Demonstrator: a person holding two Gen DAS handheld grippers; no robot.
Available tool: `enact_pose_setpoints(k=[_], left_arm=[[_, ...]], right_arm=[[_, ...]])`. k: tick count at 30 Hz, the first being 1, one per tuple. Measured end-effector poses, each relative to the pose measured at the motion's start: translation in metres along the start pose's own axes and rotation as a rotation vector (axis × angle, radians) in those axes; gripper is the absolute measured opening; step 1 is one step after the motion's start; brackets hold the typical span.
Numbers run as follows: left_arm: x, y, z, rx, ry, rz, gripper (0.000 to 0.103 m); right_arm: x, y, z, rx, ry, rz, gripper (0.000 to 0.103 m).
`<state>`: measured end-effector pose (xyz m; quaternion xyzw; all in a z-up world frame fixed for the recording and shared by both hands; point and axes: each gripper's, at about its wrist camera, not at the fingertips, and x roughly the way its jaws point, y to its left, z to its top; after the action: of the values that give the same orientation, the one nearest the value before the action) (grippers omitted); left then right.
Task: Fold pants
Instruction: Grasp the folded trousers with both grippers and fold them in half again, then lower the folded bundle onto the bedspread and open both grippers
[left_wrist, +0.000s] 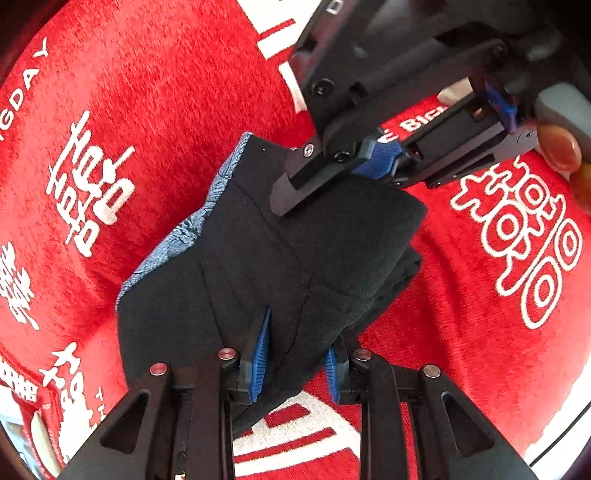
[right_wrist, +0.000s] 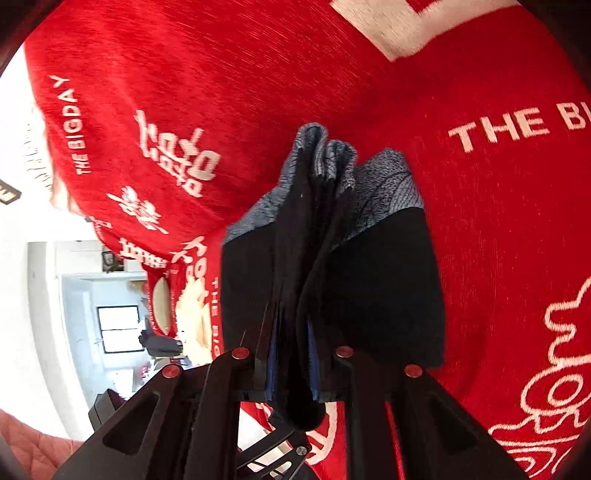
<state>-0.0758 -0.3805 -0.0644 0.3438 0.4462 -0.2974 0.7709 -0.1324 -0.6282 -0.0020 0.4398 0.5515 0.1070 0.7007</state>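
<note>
Across both frames, backdrop: a red plush blanket with white lettering (left_wrist: 155, 92) fills the view.
Garment: folded black pants with a grey-blue patterned waistband (left_wrist: 280, 254) sit at centre frame, held between the two tools; whether they touch the blanket cannot be told.
Left gripper (left_wrist: 295, 358): at the lower centre of the left view, narrow, blue pads pinching the near edge of the black fabric.
Right gripper (right_wrist: 291, 365): at the lower centre of its own view, narrow, clamped on bunched layers; in the left view it enters from the upper right.
Hand (left_wrist: 557, 147): fingertips show at the right edge of the left view.
</note>
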Motion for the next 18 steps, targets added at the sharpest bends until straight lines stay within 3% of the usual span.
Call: enact_pose_setpoints(k=[3,6,11,15,18], left_arm=[[0.005,-0.009,0.003,0.013,0.012,0.006,0.026],[0.022,-0.014,0.002,0.028,0.05,0.011,0.033],[0.014,-0.006,-0.007,0.008,0.026,-0.04,0.083],[0.0,0.008,-0.013,-0.022,0.031,-0.073,0.083],[-0.006,0.034,-0.017,-0.104,0.05,-0.115,0.083]], right_arm=[[-0.003,-0.01,0.0,0.001,-0.003,-0.038,0.014],[0.011,-0.028,-0.002,0.009,0.029,-0.113,0.015],[0.015,-0.052,-0.011,0.078,0.003,-0.105,0.018],[0.016,-0.045,-0.016,0.079,-0.017,-0.148,0.019],[0.018,-0.029,-0.018,0.037,-0.022,-0.241,0.023]])
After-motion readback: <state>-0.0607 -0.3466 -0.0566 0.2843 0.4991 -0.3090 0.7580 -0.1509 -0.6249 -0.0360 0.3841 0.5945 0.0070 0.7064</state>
